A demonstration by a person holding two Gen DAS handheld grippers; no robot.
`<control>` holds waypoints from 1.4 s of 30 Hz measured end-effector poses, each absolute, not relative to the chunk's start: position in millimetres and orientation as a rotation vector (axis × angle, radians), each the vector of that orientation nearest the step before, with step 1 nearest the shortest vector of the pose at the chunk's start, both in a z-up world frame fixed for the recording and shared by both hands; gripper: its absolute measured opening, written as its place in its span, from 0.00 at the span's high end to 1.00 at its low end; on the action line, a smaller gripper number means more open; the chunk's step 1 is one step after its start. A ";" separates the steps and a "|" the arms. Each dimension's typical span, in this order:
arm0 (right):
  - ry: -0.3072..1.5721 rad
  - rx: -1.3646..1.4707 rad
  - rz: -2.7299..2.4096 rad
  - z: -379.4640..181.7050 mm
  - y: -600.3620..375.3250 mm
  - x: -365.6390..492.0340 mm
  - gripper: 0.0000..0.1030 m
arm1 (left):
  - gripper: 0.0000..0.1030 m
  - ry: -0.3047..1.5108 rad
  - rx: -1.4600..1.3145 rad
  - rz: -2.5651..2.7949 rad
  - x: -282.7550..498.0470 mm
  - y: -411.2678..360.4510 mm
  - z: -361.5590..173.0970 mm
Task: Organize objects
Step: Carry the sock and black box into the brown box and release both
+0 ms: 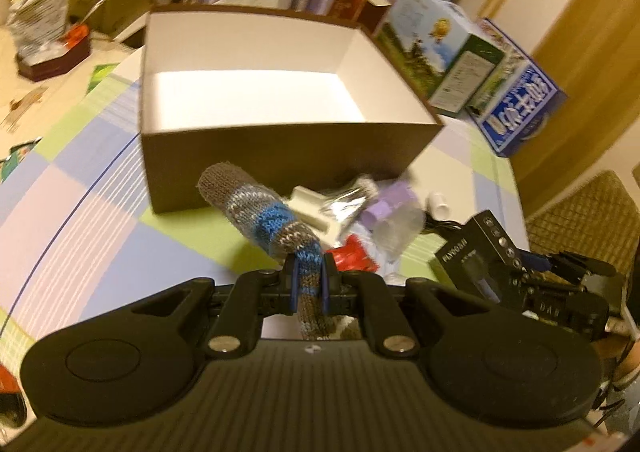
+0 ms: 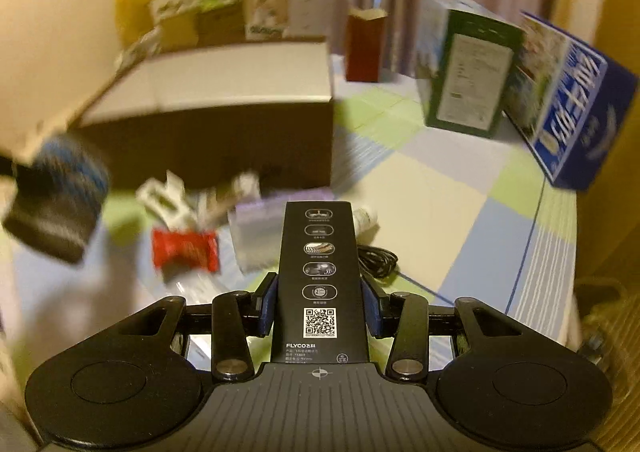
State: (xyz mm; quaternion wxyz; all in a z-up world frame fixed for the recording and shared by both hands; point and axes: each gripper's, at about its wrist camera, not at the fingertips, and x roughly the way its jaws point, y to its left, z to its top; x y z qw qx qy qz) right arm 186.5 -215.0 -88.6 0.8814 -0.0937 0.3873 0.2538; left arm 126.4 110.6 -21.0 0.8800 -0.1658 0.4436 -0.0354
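Two items lifted, none boxed yet: left gripper (image 1: 308,284) clamped on knitted sock (image 1: 264,216), right gripper (image 2: 319,306) pinching black FLYCO box (image 2: 319,264). Beyond, loose clutter (image 1: 360,212) on table, then brown box (image 1: 280,148), empty.

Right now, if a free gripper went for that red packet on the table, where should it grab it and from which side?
Probably from above, pinching the red packet across its narrow middle: it lies flat on the table, with clutter crowding its far edge.
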 end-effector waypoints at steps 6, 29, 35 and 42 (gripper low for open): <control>0.767 -0.043 0.517 -43.5 -217.0 189.4 0.61 | 0.93 0.892 -0.325 -0.148 143.1 111.4 1.7; 0.602 0.043 0.583 27.4 -90.8 304.6 0.61 | 0.93 0.795 -0.185 -0.106 282.1 190.2 42.5; 0.662 -0.013 0.546 -5.5 -60.5 350.3 0.61 | 0.93 0.890 -0.151 -0.047 326.1 210.8 7.0; 0.720 -0.089 0.500 -54.3 -38.7 392.6 0.61 | 0.93 0.962 -0.131 -0.003 354.1 222.7 -33.3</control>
